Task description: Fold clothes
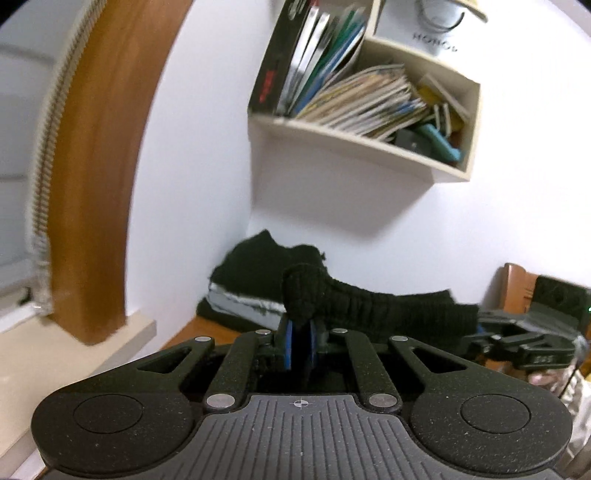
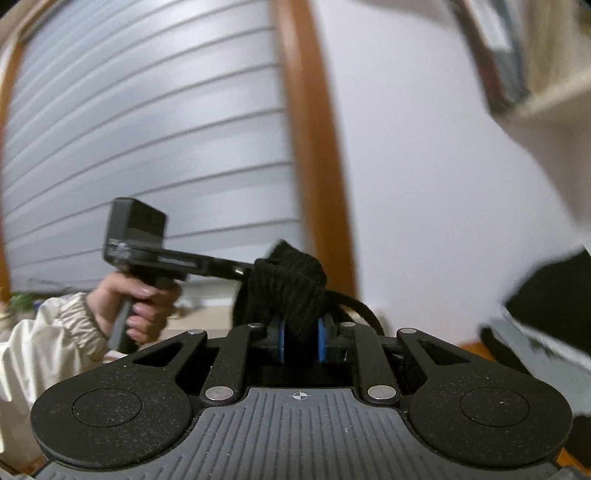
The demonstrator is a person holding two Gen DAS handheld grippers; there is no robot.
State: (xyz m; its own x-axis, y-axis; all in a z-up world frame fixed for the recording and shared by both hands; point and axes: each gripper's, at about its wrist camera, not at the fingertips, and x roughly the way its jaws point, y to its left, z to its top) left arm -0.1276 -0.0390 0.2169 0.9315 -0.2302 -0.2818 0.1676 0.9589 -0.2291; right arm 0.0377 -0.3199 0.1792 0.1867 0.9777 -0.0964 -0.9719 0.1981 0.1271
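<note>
Though stretched between both views, black knit garment (image 1: 388, 306) pinched in left gripper (image 1: 300, 343) and right gripper (image 2: 301, 341).

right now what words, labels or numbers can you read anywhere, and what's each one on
"HONOR" on the white box atop the beige wall shelf.
Red characters on the spine of the black book in that shelf: too blurred to read.
Raised marking on the right hand-held gripper as seen in the left wrist view: too small to read.
Nothing is readable in the right wrist view.
</note>
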